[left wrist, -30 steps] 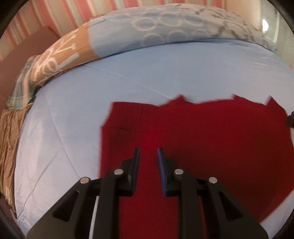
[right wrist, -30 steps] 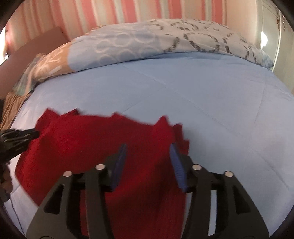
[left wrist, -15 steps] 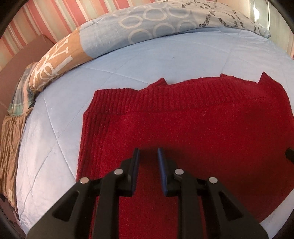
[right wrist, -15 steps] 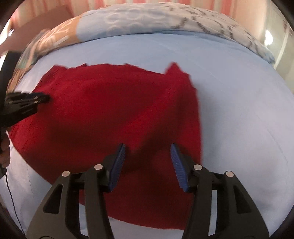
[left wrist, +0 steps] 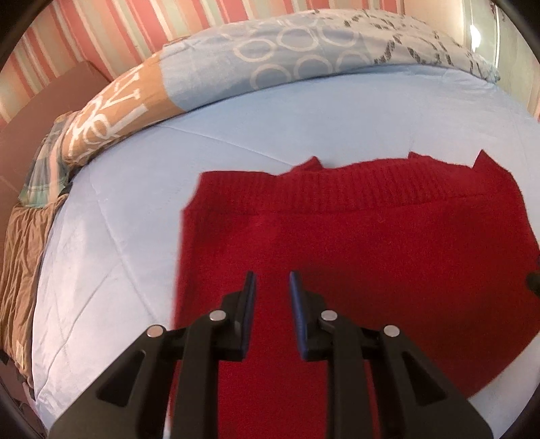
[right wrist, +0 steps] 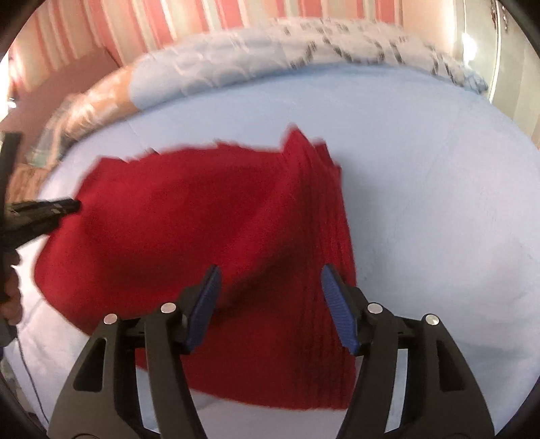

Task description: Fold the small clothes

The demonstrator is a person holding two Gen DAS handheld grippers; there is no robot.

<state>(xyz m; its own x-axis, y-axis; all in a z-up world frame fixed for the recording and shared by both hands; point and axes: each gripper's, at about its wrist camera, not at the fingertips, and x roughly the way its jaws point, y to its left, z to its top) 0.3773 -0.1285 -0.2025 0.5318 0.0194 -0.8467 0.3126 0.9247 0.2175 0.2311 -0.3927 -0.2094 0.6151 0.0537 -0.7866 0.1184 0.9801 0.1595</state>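
A red knitted garment (left wrist: 388, 243) lies spread on a light blue bed cover (left wrist: 236, 135); its ribbed band runs along the far edge. It also shows in the right wrist view (right wrist: 189, 216). My left gripper (left wrist: 271, 280) hovers over the garment's left part, jaws a little apart, holding nothing. My right gripper (right wrist: 270, 273) is wide open above the garment's right edge, empty. The left gripper's tip (right wrist: 64, 206) shows at the left of the right wrist view, at the garment's left edge.
A rolled patterned duvet (left wrist: 303, 64) lies along the far side of the bed. A brown crumpled cloth (left wrist: 20, 263) lies at the left edge. A striped pink wall (left wrist: 135, 27) stands behind. The blue cover (right wrist: 438, 202) extends to the right.
Both grippers have pulled back a little from the garment; it looks smaller and farther in both views. The right view is blurred by motion. Neither jaw opening has changed.
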